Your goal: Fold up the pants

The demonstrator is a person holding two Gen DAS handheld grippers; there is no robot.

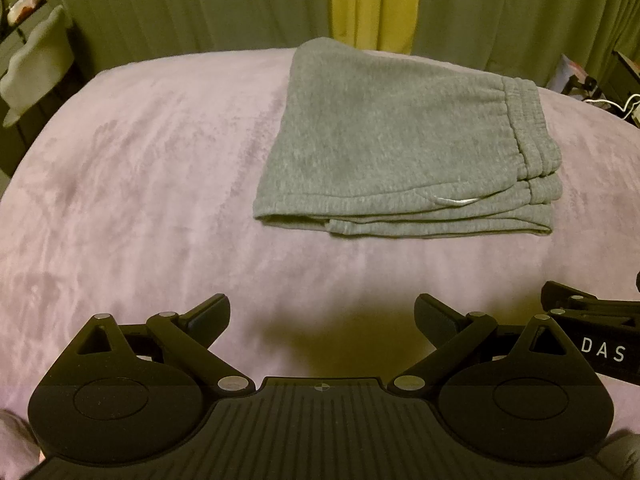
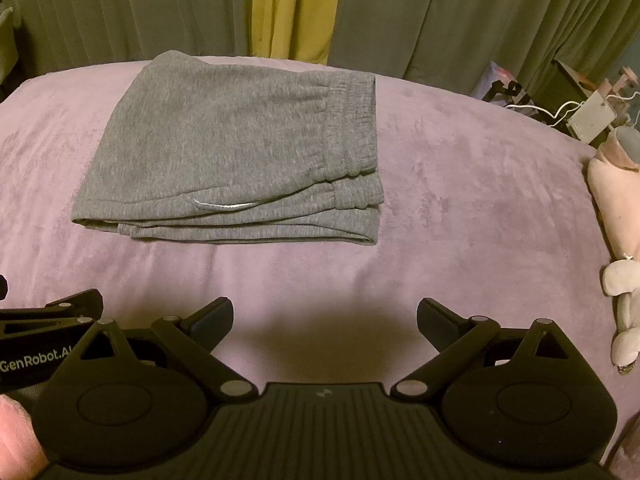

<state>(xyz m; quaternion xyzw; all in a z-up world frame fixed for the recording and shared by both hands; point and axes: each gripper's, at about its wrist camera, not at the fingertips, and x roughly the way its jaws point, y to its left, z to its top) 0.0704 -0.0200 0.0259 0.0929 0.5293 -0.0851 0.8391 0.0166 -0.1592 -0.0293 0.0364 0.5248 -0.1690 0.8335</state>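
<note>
Grey sweatpants [image 1: 392,140] lie folded into a compact rectangle on the pink blanket [image 1: 140,180], waistband to the right, a white drawstring showing at the front edge. They also show in the right wrist view [image 2: 224,148]. My left gripper [image 1: 322,316] is open and empty, held above the blanket well short of the pants. My right gripper [image 2: 325,318] is open and empty, also back from the pants, beside the left one. Each gripper's side shows in the other's view.
Green curtains [image 1: 200,0] with a yellow strip hang behind the bed. A pink pillow [image 2: 616,196] and a grey plush toy [image 2: 628,312] lie at the right edge. Cables and a white box [image 2: 592,116] sit beyond the right corner. A pale chair [image 1: 36,64] stands far left.
</note>
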